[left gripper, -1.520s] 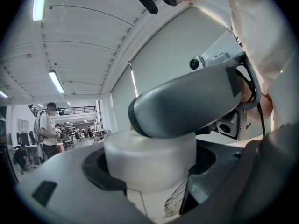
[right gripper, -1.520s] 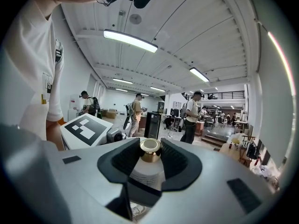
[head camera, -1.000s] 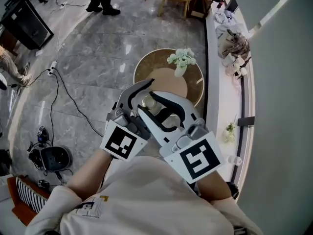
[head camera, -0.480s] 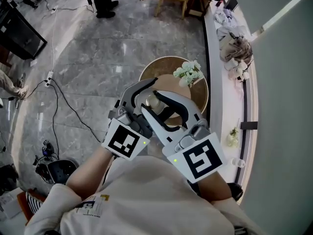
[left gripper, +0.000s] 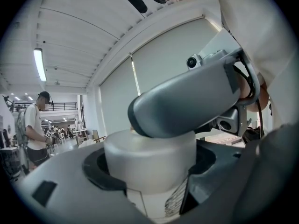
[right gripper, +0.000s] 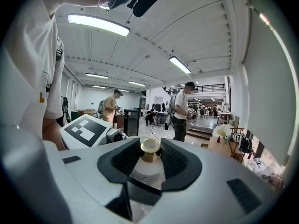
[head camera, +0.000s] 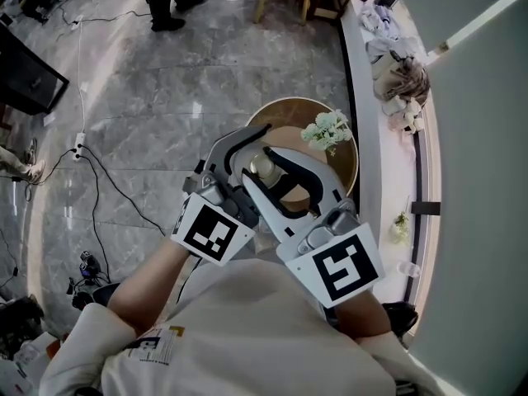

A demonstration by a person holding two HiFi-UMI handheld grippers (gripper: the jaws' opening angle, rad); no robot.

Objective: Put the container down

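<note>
Left gripper (left gripper: 149, 164) and right gripper (right gripper: 150, 158) fingers clamp the container (head camera: 262, 168); lower it upright onto the bench (head camera: 285, 109), avoiding the flowers (head camera: 327, 129).

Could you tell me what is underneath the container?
A round wooden table with white flowers lies below the container; the left tongs and right tongs cover the spot directly underneath.

White container (left gripper: 149, 164), gold cap (right gripper: 150, 147), tan wood-grain table (head camera: 282, 112), grey veined floor (head camera: 165, 97) (marble look), white flowers (head camera: 328, 129)
</note>
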